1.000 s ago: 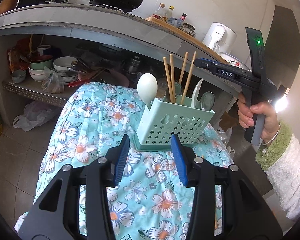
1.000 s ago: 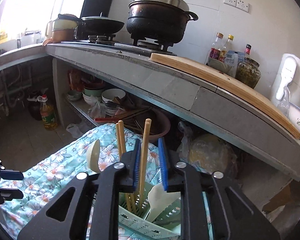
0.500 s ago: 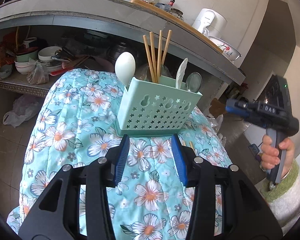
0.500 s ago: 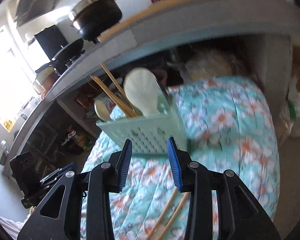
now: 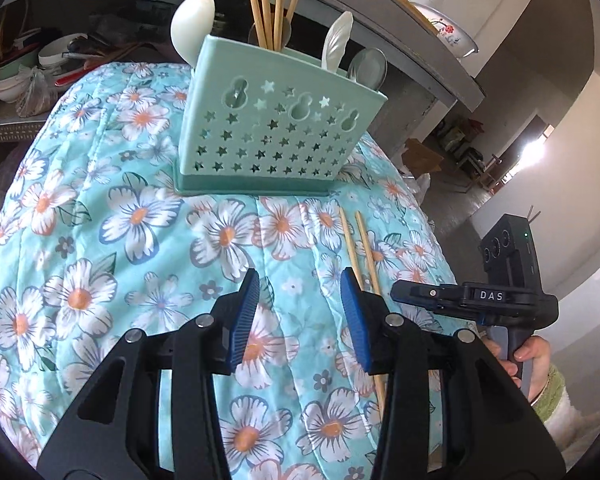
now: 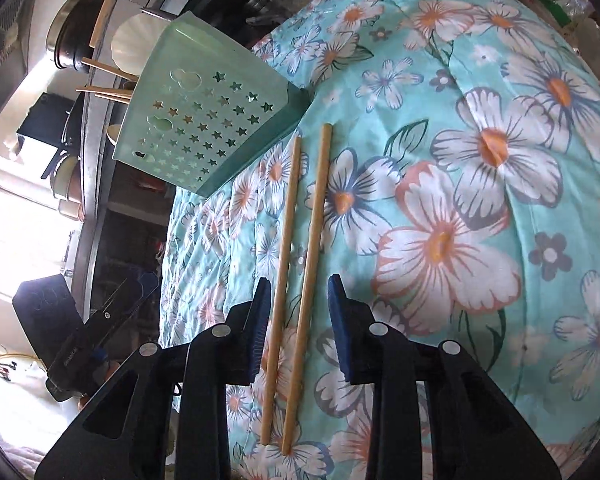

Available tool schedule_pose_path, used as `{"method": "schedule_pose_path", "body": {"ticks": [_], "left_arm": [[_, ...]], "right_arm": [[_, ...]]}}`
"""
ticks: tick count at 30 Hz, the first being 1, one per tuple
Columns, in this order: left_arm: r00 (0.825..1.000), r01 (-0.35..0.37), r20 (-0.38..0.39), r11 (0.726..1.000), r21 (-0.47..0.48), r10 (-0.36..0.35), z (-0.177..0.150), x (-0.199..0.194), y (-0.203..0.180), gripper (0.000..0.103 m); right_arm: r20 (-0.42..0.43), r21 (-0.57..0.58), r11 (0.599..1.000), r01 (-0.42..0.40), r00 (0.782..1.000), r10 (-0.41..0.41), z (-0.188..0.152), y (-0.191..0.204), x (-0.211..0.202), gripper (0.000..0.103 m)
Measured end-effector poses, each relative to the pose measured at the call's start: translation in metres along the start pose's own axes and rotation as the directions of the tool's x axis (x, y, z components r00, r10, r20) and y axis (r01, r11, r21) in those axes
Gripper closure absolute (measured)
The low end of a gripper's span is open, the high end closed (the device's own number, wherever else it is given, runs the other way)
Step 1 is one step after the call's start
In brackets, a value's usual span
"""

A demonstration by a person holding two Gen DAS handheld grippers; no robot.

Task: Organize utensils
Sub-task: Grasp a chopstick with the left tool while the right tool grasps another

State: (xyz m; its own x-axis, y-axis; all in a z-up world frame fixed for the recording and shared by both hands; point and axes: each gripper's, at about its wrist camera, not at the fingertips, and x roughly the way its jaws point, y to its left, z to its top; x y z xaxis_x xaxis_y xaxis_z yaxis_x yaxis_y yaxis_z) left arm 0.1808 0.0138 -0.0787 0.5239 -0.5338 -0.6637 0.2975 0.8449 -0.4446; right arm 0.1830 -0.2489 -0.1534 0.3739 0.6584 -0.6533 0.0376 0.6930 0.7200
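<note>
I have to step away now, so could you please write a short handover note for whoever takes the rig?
Right gripper: jaws closing astride the two loose chopsticks on the floral cloth, not yet pinching.
Left gripper: holds nothing, jaws closing slightly, over the cloth before the green utensil holder.
Done: four chopsticks, spoons and a scoop stand in the holder.
Left: grip the loose pair and put it in the holder.

Both wrist views look steeply down, close over the floral cloth (image 5: 140, 216) — sharing the green caddy (image 6: 204, 120).
</note>
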Motion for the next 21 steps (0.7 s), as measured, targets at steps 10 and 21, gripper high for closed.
{"method": "schedule_pose_path", "body": {"ticks": [10, 21], "left_arm": [[0.983, 0.116, -0.143, 0.993, -0.009, -0.116, -0.009, 0.037, -0.022, 0.072], [0.948, 0.069, -0.317, 0.994, 0.085, -0.039, -0.027, 0.106, -0.059, 0.072]], "right_arm": [[-0.003, 0.029, 0.999, -0.016, 1.000, 0.016, -0.006, -0.009, 0.019, 0.095], [0.049, 0.101, 0.994, -0.045, 0.998, 0.040, -0.019, -0.034, -0.008, 0.096]]}}
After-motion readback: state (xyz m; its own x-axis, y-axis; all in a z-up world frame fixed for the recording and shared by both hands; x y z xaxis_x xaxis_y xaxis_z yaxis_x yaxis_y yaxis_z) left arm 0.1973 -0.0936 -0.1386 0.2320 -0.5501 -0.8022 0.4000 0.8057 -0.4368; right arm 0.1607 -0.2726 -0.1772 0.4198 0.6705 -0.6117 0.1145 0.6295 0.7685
